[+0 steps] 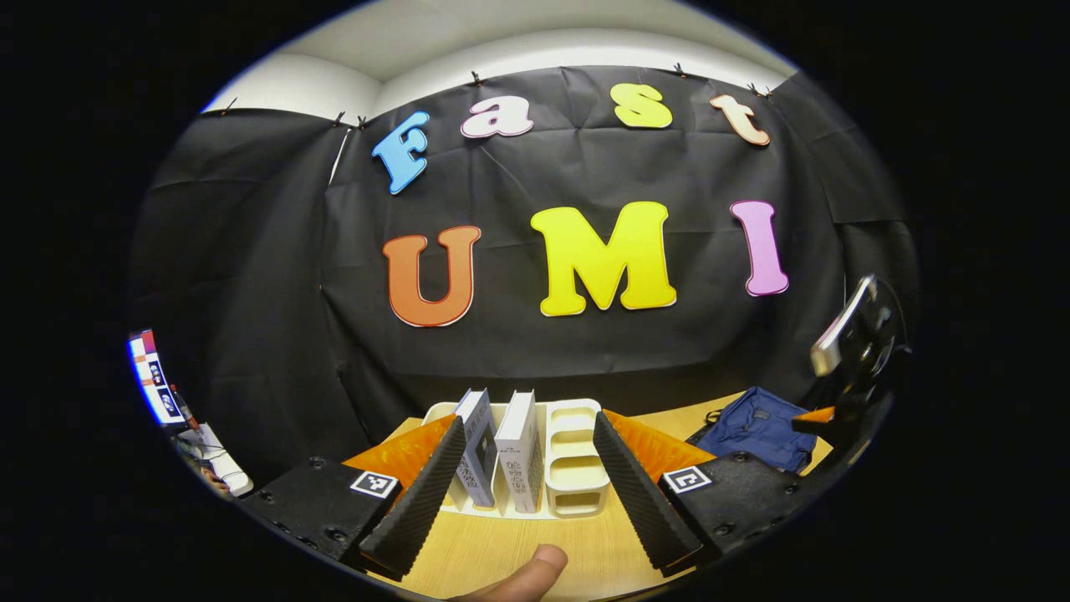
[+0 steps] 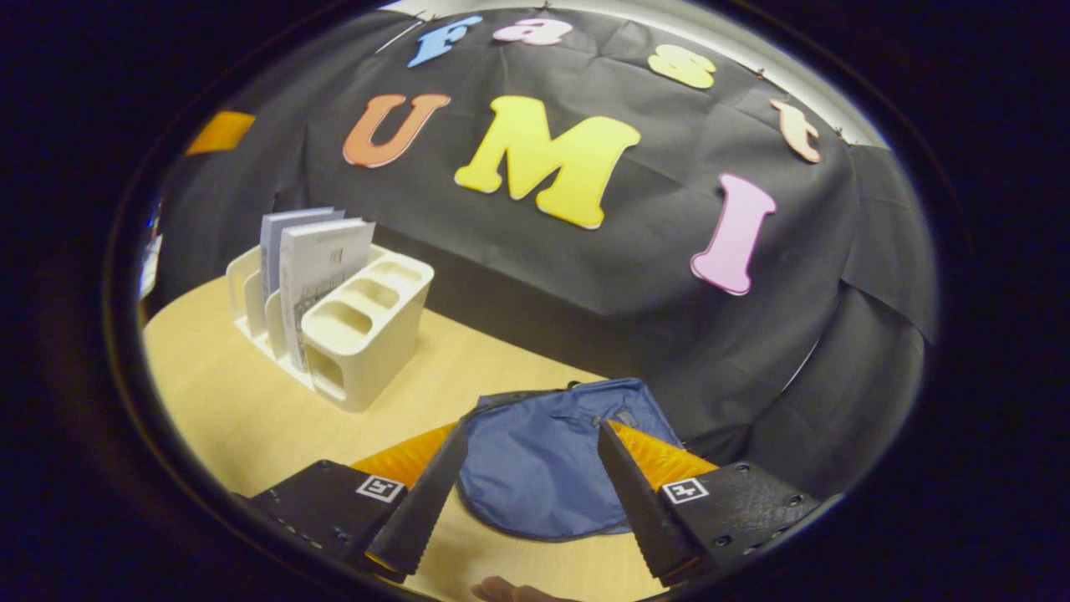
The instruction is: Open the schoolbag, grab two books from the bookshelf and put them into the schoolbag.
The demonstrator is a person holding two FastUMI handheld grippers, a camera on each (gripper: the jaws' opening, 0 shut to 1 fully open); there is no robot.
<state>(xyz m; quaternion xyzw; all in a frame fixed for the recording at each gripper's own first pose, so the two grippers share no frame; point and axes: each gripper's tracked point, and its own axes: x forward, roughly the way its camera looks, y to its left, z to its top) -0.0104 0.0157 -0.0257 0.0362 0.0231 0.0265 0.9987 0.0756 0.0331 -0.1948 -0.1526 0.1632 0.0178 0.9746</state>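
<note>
Okay: left gripper [image 1: 531, 493] fingers apart, aimed at bookshelf [image 1: 573, 456] with two upright books [image 1: 501, 447] on table [image 1: 501, 552]. Right gripper [image 2: 527, 502] fingers apart, blue schoolbag [image 2: 543, 477] flat just ahead, closed.

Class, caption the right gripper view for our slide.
Open right gripper hovers above blue schoolbag; two books stand in the rack.

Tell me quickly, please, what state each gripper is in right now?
Left gripper: open, holding nothing, facing the books in the bookshelf.
Right gripper: open, holding nothing, above the schoolbag.
</note>
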